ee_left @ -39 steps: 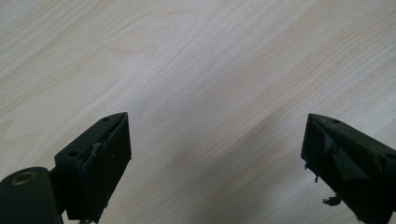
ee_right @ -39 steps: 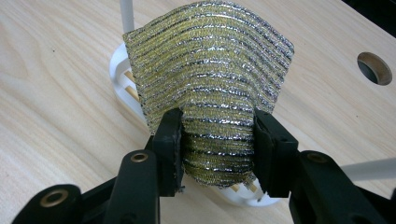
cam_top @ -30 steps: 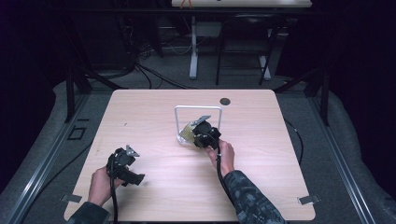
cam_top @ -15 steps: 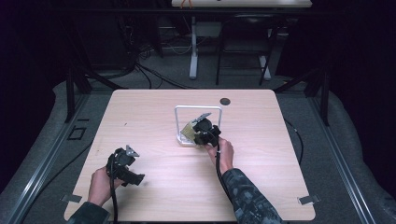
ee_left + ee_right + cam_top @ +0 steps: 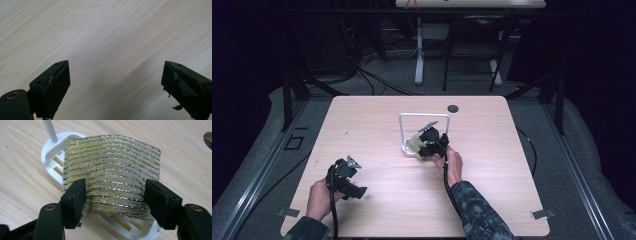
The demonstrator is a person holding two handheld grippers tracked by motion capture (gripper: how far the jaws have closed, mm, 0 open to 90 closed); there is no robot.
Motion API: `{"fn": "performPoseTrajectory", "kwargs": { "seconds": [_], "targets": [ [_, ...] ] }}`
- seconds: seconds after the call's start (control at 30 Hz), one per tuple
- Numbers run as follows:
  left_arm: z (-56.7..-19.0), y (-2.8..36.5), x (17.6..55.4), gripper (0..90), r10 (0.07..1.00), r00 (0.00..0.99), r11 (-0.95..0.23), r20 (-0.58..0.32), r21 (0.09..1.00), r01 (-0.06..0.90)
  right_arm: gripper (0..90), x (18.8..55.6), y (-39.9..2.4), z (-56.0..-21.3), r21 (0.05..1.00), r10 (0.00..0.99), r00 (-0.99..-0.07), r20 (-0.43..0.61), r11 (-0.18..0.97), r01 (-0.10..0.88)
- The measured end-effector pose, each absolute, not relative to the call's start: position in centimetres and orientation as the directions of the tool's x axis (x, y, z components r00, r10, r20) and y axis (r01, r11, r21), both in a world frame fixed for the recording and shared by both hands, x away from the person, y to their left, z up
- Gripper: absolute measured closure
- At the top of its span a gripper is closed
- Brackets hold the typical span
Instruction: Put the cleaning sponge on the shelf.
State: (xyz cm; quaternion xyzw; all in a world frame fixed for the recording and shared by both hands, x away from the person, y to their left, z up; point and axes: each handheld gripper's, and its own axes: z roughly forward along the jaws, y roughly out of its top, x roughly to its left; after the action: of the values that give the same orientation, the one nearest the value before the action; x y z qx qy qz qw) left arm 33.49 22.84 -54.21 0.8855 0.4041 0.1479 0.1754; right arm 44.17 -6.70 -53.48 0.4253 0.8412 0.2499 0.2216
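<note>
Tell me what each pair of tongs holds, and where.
Left tongs: nothing. Right tongs, just opened: sponge cloth between them by its side edges; grip uncertain.

The scouring cloth [image 5: 110,175] hides most of the white rack's base [image 5: 50,152]; whether the right gripper's [image 5: 115,197] pads press the cloth cannot be told.
</note>
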Motion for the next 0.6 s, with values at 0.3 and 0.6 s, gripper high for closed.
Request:
{"fn": "performPoseTrajectory", "kwargs": {
  "seconds": [0.3, 0.6],
  "targets": [
    [-54.2, 22.7, 33.6, 8.4, 0.767, 0.631, -0.611, 0.117, 0.431, 0.664, 23.9, 43.9, -6.7, -52.9, 0.622, 0.82, -0.552, -0.152, 0.514, 0.591],
    [-54.2, 22.6, 33.7, 8.4, 0.768, 0.63, -0.61, 0.115, 0.428, 0.666, 14.3, 43.1, -6.8, -51.7, 0.636, 0.791, -0.601, -0.112, 0.522, 0.568]
  ]
}}
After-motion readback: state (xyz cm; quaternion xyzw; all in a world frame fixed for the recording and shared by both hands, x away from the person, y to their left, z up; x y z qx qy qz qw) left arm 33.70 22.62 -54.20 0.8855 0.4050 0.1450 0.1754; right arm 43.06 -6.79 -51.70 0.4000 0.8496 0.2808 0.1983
